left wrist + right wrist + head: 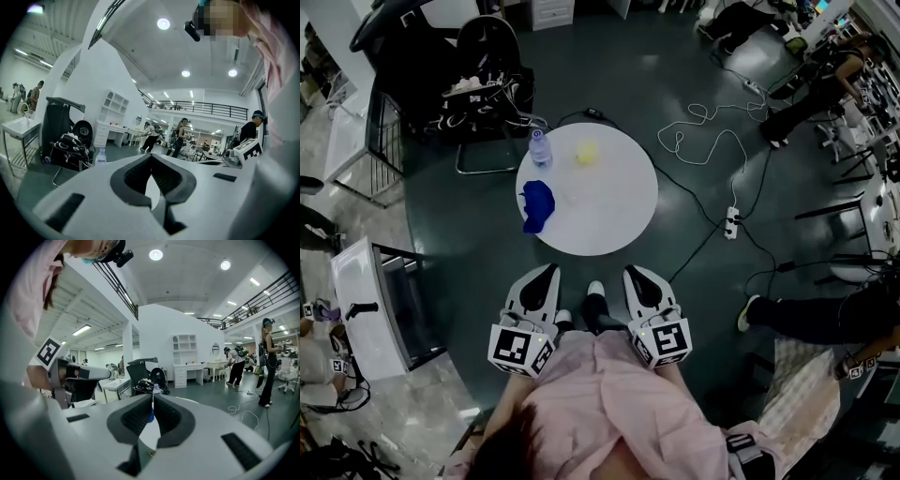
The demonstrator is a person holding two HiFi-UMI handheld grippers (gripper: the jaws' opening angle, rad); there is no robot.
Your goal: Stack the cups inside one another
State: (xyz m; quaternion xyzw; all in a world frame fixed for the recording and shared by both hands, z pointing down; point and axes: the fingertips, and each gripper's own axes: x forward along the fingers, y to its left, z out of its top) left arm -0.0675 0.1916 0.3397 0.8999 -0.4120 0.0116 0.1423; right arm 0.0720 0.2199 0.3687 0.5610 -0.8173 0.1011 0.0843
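Note:
On the round white table (614, 202) lie a blue cup-like thing (537, 205) at the left and a small yellow cup (586, 152) at the back; their exact shapes are too small to tell. Both grippers hang low, just short of the table's near edge and apart from the cups. My left gripper (548, 270) is shut with nothing in it, its tips meeting (151, 156). My right gripper (634, 273) is shut and holds nothing too (153, 397). A sliver of the blue thing (149, 416) shows behind the right jaws.
A clear water bottle (540, 147) stands at the table's back left (100, 157). A black chair (483, 89) piled with cables is behind the table. White cables and a power strip (731, 222) cross the floor on the right. A white stand (370, 309) is at the left.

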